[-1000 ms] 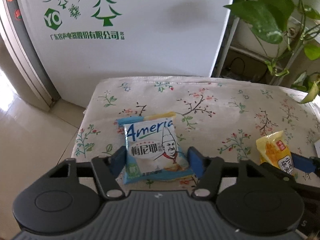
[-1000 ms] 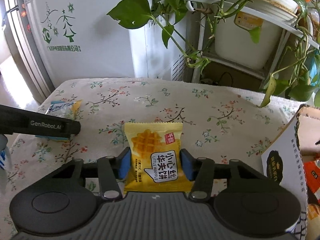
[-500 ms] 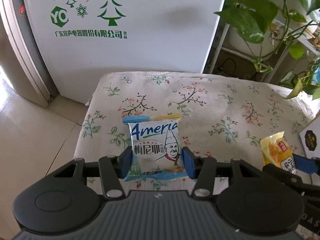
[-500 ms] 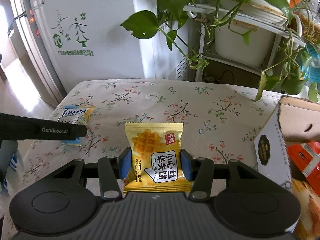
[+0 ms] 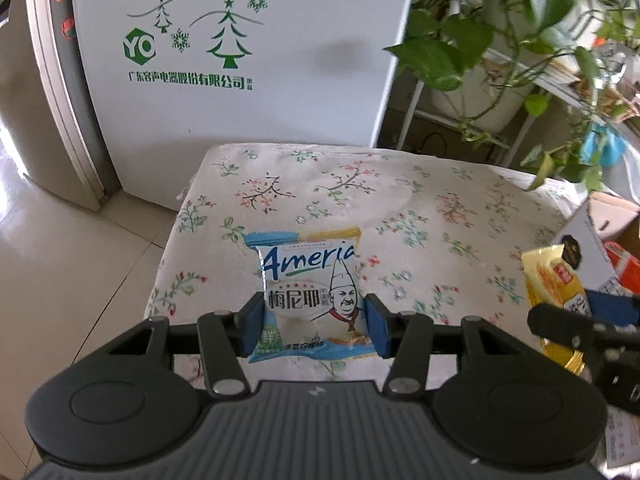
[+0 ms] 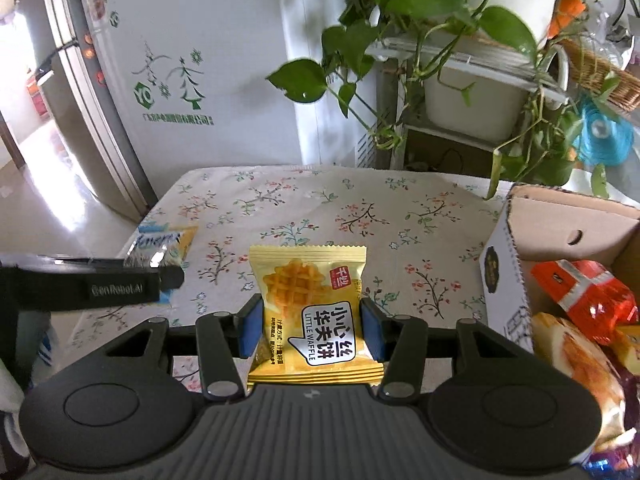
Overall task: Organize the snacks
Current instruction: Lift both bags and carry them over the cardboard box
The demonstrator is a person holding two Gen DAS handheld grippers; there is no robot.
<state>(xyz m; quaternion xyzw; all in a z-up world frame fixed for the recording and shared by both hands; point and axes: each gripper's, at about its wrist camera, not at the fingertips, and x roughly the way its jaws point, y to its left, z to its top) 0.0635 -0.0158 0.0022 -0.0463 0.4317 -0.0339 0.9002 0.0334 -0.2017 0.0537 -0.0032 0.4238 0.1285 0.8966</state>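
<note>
My left gripper [image 5: 312, 330] is shut on a white and blue snack packet [image 5: 308, 288] with a chef drawing, held above the floral tablecloth [image 5: 400, 208]. The right gripper [image 6: 312, 330] is shut on a yellow waffle packet [image 6: 312, 308], also lifted off the cloth. In the left wrist view the waffle packet [image 5: 554, 280] shows at the right edge between blue pads. In the right wrist view the white and blue packet [image 6: 164, 244] peeks out behind the black left gripper at the left. A cardboard box [image 6: 508, 280] with several snacks inside stands at the right.
A white appliance [image 5: 248, 60] with green tree prints stands behind the table. A plant rack [image 6: 472, 92] with trailing green leaves rises at the back right. Tiled floor [image 5: 60, 280] lies to the left of the table edge.
The left gripper's jaws closed onto the white and blue packet. Both grippers rose with their packets and shifted right; the cardboard box has come further into view.
</note>
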